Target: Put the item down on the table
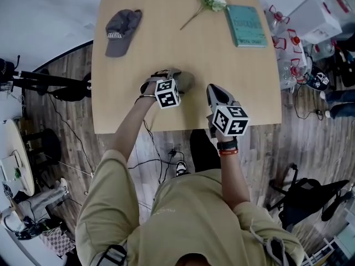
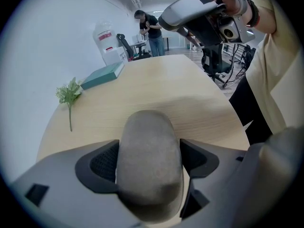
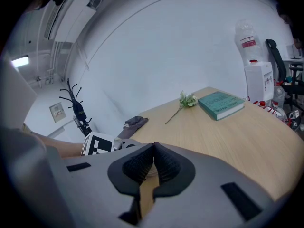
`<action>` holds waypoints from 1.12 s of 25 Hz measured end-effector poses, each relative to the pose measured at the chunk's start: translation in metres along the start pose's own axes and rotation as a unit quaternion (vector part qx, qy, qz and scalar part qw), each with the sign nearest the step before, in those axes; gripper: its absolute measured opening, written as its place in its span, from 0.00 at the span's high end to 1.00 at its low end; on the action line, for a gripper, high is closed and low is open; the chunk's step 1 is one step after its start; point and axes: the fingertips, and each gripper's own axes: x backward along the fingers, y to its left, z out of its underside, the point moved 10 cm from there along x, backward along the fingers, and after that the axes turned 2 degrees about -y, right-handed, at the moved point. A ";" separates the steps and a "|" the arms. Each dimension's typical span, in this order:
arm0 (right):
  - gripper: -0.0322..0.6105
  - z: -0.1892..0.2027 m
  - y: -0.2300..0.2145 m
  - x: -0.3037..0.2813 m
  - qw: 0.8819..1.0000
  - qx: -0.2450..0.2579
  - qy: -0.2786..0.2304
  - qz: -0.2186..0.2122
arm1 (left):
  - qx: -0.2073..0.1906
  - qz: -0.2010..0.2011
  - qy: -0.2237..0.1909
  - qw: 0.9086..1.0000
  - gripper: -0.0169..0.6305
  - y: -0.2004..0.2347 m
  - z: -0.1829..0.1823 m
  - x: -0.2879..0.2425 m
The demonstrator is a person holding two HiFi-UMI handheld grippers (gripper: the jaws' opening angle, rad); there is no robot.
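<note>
While between left fingers [image 2: 102, 164], grey stone [image 2: 149, 160]

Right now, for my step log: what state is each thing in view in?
Left hand-held gripper: shut on the grey rounded item.
Right hand-held gripper: shut, empty.
Green book: closed, lying flat on the table.
Cap: lying on the table.
Flower sprig: lying on its side.

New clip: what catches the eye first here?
The left gripper clamps a grey rounded item over the table's near half. The right gripper hovers beside it, fingers shut on nothing. A cap, flower sprig and teal book lie at the far end.
</note>
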 end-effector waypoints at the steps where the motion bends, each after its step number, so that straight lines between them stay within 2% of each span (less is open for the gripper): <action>1: 0.92 0.000 0.000 0.002 1.000 0.000 -0.001 0.001 | -0.001 0.000 0.004 1.000 0.40 0.000 -0.001 0.000; 5: 0.92 -0.001 0.004 0.010 1.000 0.000 -0.008 0.002 | 0.006 -0.007 0.012 1.000 0.39 0.001 -0.001 0.008; 17: 0.91 -0.003 0.029 0.055 0.999 0.012 -0.039 0.001 | 0.033 -0.065 -0.024 0.997 0.38 -0.019 -0.016 0.060; 21: 0.91 0.001 0.045 0.078 0.999 0.019 -0.049 0.000 | 0.042 -0.102 -0.031 0.993 0.38 -0.031 -0.019 0.087; 28: 0.91 0.008 0.076 0.127 0.997 0.032 -0.071 -0.005 | 0.072 -0.153 -0.069 0.983 0.38 -0.069 -0.035 0.144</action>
